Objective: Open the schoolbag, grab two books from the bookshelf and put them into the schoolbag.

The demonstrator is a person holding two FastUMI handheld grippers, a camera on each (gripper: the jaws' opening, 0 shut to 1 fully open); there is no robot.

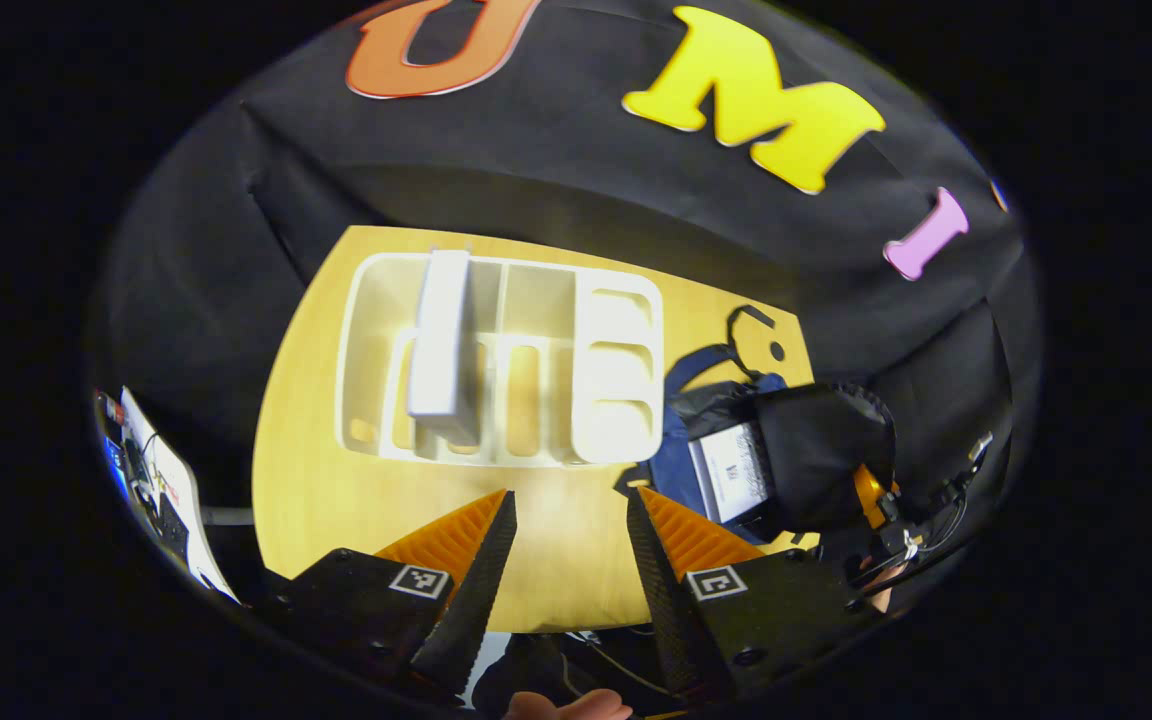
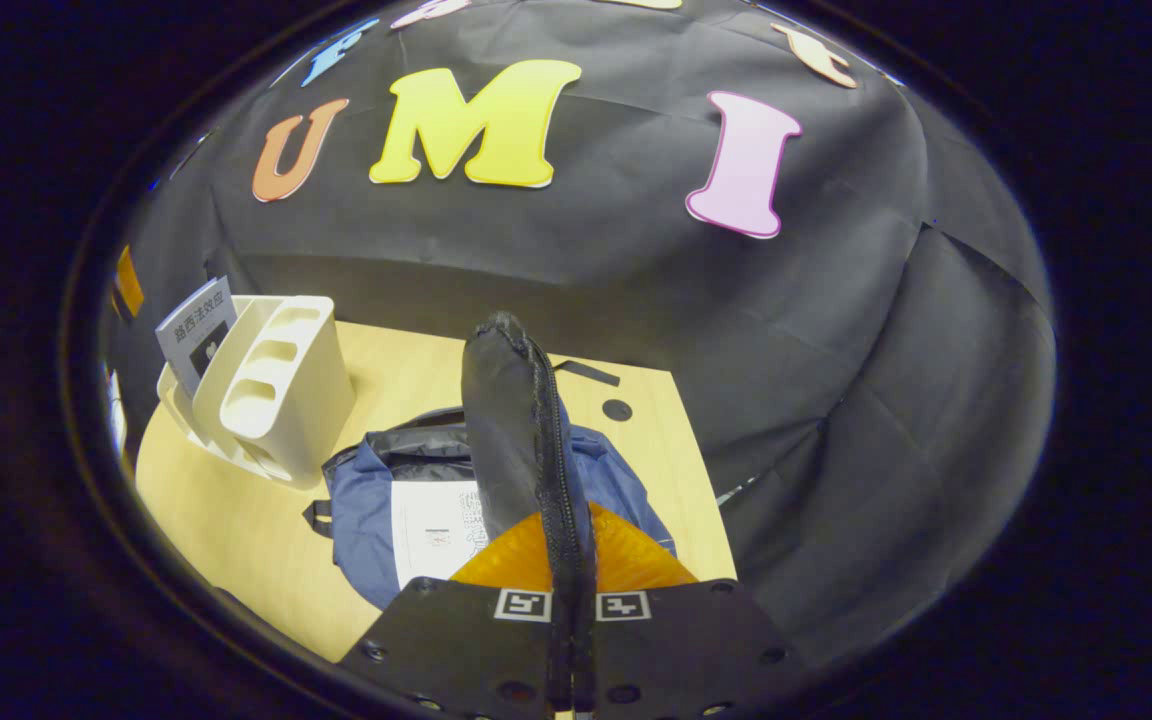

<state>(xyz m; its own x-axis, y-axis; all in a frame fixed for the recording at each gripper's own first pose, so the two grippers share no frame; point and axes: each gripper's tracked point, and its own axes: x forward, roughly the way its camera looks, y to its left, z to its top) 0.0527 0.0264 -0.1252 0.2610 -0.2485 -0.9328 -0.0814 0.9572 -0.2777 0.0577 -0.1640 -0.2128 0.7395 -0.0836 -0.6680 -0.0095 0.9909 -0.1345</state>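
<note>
Black fabric of the schoolbag flap point(image 2: 516, 420) is pinched between the two fingers of the right gripper point(image 2: 573, 560), which are closed together on its zippered edge and hold it lifted upright. Just beyond, in the right gripper view, the blue schoolbag point(image 2: 366, 500) lies open on the wooden table point(image 2: 236, 520), with one white-covered book point(image 2: 436, 530) lying inside it. Farther left stands the white bookshelf point(image 2: 276, 385), holding a second book point(image 2: 194, 330) that leans at its far side.

In the left gripper view, the left gripper point(image 1: 566, 540) hangs above the table point(image 1: 316, 500) with its fingers spread apart and nothing between them. Beyond them lies the bookshelf point(image 1: 616, 390), the remaining book point(image 1: 444, 345) upright in one of its slots. To the right lies the schoolbag point(image 1: 681, 460), its raised flap point(image 1: 816, 450) held by the right gripper point(image 1: 876, 500).
</note>
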